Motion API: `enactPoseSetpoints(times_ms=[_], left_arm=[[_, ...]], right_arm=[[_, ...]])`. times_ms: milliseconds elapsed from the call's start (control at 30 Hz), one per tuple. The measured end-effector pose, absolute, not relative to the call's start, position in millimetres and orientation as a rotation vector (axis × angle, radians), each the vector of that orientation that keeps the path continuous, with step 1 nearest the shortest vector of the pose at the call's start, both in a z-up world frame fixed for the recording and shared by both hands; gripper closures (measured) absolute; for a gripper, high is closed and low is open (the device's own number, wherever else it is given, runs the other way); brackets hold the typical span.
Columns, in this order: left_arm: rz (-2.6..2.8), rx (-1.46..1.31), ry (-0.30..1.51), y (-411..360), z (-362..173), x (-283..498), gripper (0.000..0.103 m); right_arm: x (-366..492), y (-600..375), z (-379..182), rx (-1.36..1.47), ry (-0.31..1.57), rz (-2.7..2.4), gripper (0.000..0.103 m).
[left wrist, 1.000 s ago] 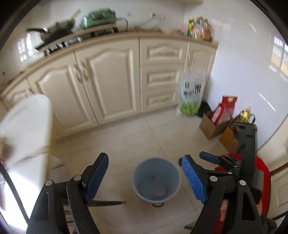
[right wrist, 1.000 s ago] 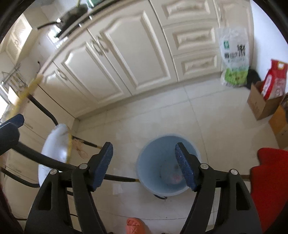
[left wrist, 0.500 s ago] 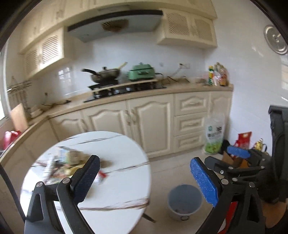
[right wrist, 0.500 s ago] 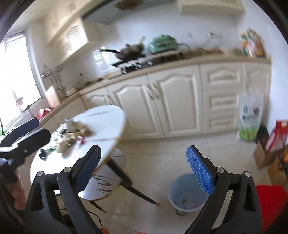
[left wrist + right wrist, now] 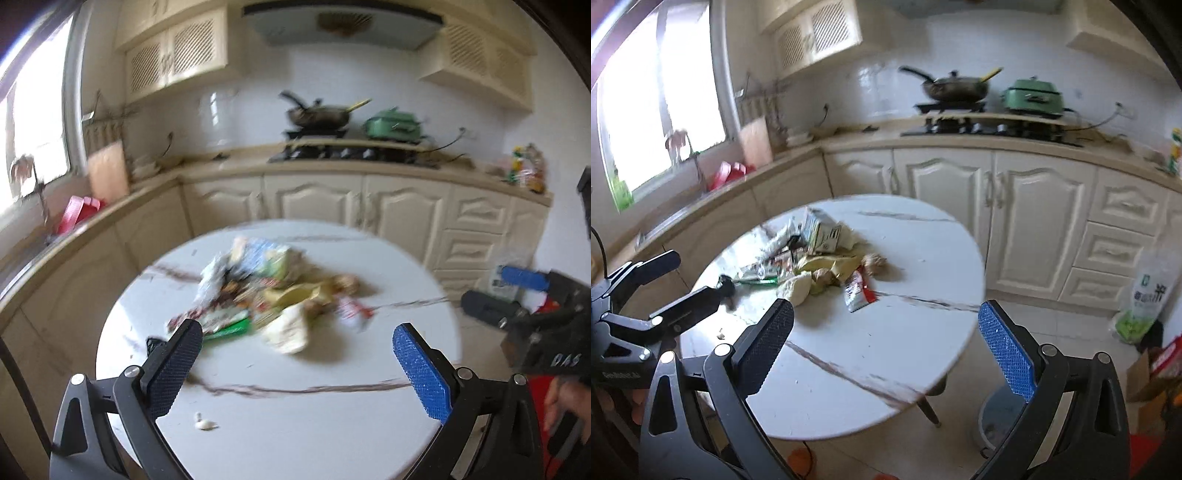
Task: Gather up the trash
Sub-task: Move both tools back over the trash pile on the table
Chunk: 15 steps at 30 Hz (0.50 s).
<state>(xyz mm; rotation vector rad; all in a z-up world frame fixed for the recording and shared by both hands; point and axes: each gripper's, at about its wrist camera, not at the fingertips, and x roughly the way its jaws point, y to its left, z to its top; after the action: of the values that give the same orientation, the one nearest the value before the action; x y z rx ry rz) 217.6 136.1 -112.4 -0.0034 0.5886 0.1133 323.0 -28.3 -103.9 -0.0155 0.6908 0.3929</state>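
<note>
Both tongs are standing wide apart with nothing between their pads, their jaws having just been opening. Left gripper [image 5: 297, 360] is hanging over the near part of the round white table [image 5: 332, 435], pointing toward the trash pile [image 5: 266, 291] heaped at the table's middle. Right gripper [image 5: 886, 343] is hovering off the table's near edge, its blue pad [image 5: 1004, 354] over the floor and its dark pad [image 5: 768, 343] over the tabletop. In the right view the pile is showing a carton [image 5: 823, 230], a red-and-white wrapper [image 5: 857, 290] lying apart at the pile's near side, a green wrapper [image 5: 759, 281] and crumpled paper [image 5: 796, 288]. A small white scrap [image 5: 204, 424] is lying alone near the left gripper's dark pad. A blue bin [image 5: 1001, 419] is sitting on the floor just beside a table leg, partly hidden behind the right gripper's blue finger. A wok [image 5: 955, 86] and a green cooker [image 5: 1032, 96] are sitting on the counter behind.
</note>
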Motion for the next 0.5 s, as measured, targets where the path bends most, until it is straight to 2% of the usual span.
enactPoseSetpoints(times_ms=[500], left_arm=[[0.083,-0.104,0.824,162,-185,275,0.003]], right_arm=[[430,21,-169,-0.130,0.847,0.413,0.002]])
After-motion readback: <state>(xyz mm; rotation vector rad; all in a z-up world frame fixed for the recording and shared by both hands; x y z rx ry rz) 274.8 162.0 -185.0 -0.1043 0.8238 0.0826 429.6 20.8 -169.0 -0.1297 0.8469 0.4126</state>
